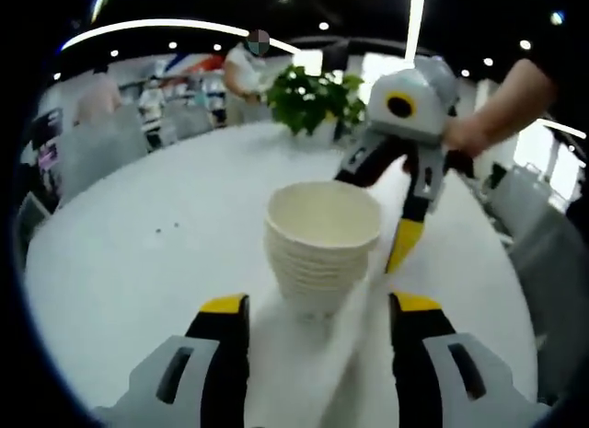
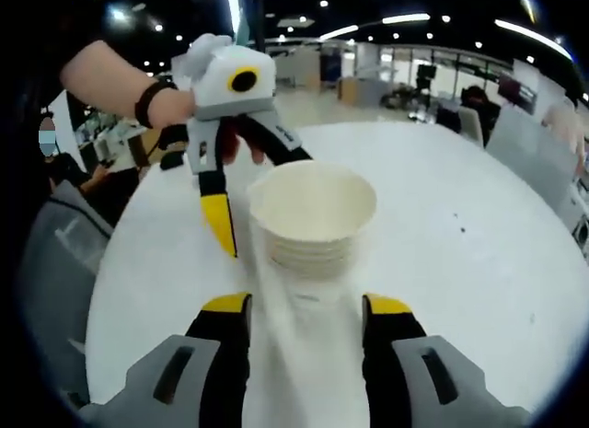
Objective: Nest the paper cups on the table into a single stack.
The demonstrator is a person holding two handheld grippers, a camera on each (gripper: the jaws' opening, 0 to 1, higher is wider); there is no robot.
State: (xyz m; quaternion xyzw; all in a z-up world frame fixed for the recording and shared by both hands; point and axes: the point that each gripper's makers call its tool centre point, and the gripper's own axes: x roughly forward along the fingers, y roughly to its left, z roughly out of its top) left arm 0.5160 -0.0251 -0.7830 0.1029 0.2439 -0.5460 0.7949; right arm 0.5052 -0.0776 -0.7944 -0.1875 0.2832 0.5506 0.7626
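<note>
A stack of several nested white paper cups (image 1: 322, 248) (image 2: 313, 216) stands upright on the round white table (image 1: 156, 235) (image 2: 460, 253). My left gripper (image 1: 319, 304) is open, and its yellow-tipped jaws flank the base of the stack with a gap on each side. My right gripper (image 2: 306, 305) faces it from the opposite side, also open, with the base of the stack between its tips. Each gripper appears in the other's view, held by a hand: the right gripper (image 1: 377, 207) and the left gripper (image 2: 262, 193) both stand spread beside the stack's rim.
A potted green plant (image 1: 308, 97) sits at the table's far edge. Grey chairs (image 1: 543, 253) (image 2: 55, 253) stand around the table. People are in the office background. Small dark specks (image 1: 166, 230) mark the tabletop.
</note>
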